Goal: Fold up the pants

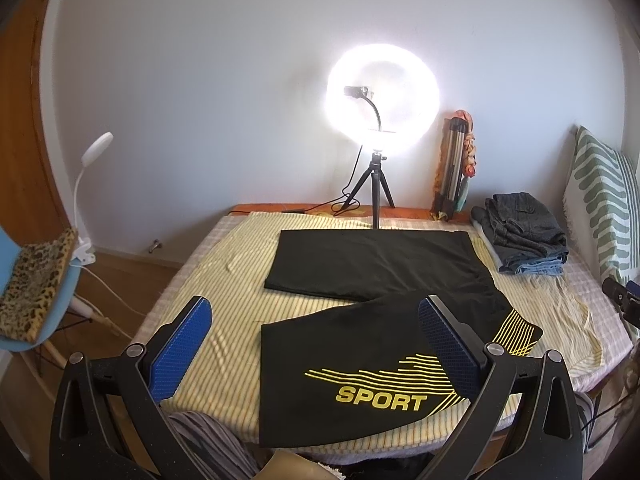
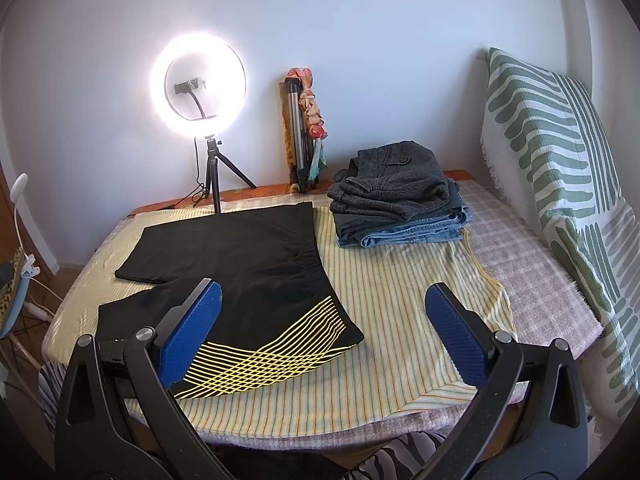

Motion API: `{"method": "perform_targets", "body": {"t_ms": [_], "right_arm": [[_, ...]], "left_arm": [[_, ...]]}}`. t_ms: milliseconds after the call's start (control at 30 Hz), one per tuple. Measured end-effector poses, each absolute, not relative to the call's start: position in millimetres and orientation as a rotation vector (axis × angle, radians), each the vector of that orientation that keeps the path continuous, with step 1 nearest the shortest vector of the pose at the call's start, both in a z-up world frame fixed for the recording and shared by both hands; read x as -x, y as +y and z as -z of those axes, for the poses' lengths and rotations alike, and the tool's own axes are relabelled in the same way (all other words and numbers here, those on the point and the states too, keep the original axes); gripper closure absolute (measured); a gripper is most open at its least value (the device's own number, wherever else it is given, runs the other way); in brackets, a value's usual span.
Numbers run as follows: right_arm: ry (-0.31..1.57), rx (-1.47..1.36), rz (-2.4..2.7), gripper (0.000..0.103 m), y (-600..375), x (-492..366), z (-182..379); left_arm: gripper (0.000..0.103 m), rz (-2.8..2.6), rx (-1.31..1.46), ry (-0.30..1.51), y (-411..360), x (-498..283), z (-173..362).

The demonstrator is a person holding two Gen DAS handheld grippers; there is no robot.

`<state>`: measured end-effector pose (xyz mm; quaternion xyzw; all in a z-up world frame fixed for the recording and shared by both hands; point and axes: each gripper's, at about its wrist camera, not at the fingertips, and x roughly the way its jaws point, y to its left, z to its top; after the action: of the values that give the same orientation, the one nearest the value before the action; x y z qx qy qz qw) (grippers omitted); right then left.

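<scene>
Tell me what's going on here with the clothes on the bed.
A person holds a claw in each hand over a bed, about to fold black pants that lie spread flat on a striped cloth, legs apart. The left claw and right claw are both open and hold nothing; no fold is made yet. A stack of folded clothes sits at the far side, with a lit ring light behind.
</scene>
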<state>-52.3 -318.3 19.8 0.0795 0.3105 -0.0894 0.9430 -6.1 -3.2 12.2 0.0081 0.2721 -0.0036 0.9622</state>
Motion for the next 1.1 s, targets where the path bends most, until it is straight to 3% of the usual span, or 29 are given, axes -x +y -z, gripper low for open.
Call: {"method": "perform_targets", "body": {"t_ms": [1100], "right_arm": [[0.634,-0.163,0.175,0.000,-312.1,49.0,-17.0]], "left_arm": [[0.000,0.007,-0.015,0.542,-2.8,5.7,-15.1]]}}
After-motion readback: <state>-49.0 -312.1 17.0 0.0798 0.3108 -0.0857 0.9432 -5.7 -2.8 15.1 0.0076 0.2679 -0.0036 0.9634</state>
